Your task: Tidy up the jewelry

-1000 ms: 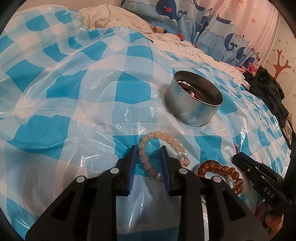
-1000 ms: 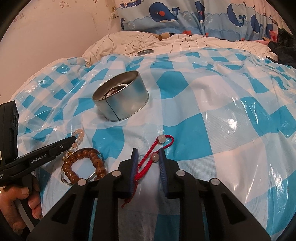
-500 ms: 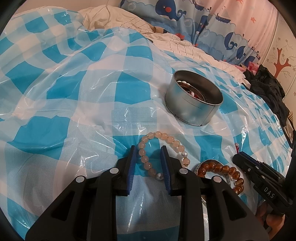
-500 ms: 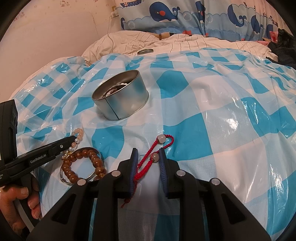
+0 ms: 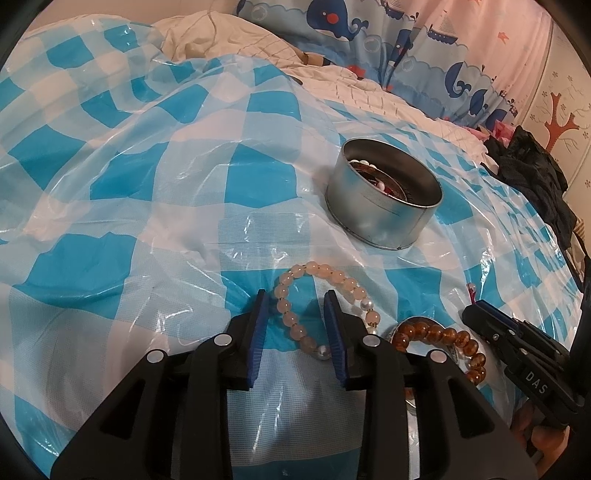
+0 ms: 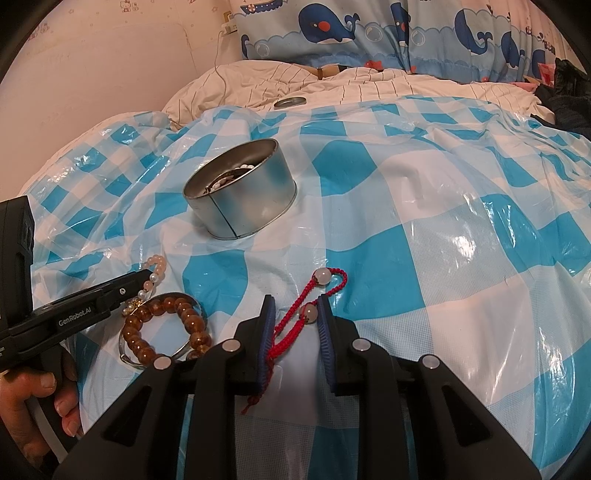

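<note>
Two grippers down on the bed, both with jaws parted and straddling a piece of jewelry, neither clamped yet.

Left gripper (image 5: 297,321): jaws moderately apart, the near-left arc of the pale pink bead bracelet (image 5: 325,295) sits between the blue pads. Gaps visible on both sides of the beads, so no hold. Bracelet lies flat on the blue-and-white checked plastic sheet (image 5: 147,177).

Right gripper (image 6: 295,325): jaws slightly narrower, red cord bracelet (image 6: 317,299) with two pale beads runs up between them. The lower bead is just beside the right pad and the cord is close against the left pad; can't tell if there is contact. The cord's tail trails back under the gripper.

Amber bead bracelet (image 6: 166,328) lies between the two grippers, just beside the pink one, resting on a clear bangle (image 6: 127,356). Nothing is gripping it.

Round metal tin (image 5: 384,199) stands upright on the sheet, farther back from all three bracelets, clear of them. Some jewelry is already inside; contents too small to identify.

Background: whale-print curtain (image 6: 332,26), striped white bedding (image 6: 332,85), dark clothing (image 5: 532,166) at the far right.
</note>
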Motion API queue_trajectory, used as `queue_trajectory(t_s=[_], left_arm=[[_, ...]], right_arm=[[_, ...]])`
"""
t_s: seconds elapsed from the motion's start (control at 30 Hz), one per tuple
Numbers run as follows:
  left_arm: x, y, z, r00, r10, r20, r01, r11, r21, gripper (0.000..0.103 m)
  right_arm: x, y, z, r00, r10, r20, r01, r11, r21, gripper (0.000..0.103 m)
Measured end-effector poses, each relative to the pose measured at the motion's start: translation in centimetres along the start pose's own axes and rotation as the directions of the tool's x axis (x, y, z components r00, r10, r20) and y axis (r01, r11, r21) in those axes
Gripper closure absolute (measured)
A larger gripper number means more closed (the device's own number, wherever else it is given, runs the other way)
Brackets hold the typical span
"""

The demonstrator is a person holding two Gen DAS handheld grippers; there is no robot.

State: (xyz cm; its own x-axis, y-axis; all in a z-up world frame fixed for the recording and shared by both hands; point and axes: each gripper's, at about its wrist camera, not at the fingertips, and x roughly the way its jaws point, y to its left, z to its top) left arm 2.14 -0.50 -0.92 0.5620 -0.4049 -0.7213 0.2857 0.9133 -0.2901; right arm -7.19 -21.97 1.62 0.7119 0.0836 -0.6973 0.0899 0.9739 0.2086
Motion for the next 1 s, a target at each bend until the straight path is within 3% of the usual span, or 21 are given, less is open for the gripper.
queue_trajectory(t_s=[0.67,0.9,1.0], left_arm=[[-0.6,0.5,-0.3,1.000,-0.013,0.016,0.013,1.000,0.005,0.072],[-1.1,1.5,-0.5,0.998,-0.042,0.039,0.045,0.997,-0.058,0.087],[-1.2,1.7,-0.6,0.997,-0.057,0.044,0.060,0.996,-0.069,0.088]], right_arm=[[0.0,-0.1,-0.1,1.000,0.006,0.005,-0.006,1.000,0.004,0.079],[-0.1,0.0,0.0,1.000,0.005,0.009,-0.005,1.000,0.004,0.079],[-0.1,0.0,0.0,1.000,0.005,0.008,-0.005,1.000,0.002,0.077]])
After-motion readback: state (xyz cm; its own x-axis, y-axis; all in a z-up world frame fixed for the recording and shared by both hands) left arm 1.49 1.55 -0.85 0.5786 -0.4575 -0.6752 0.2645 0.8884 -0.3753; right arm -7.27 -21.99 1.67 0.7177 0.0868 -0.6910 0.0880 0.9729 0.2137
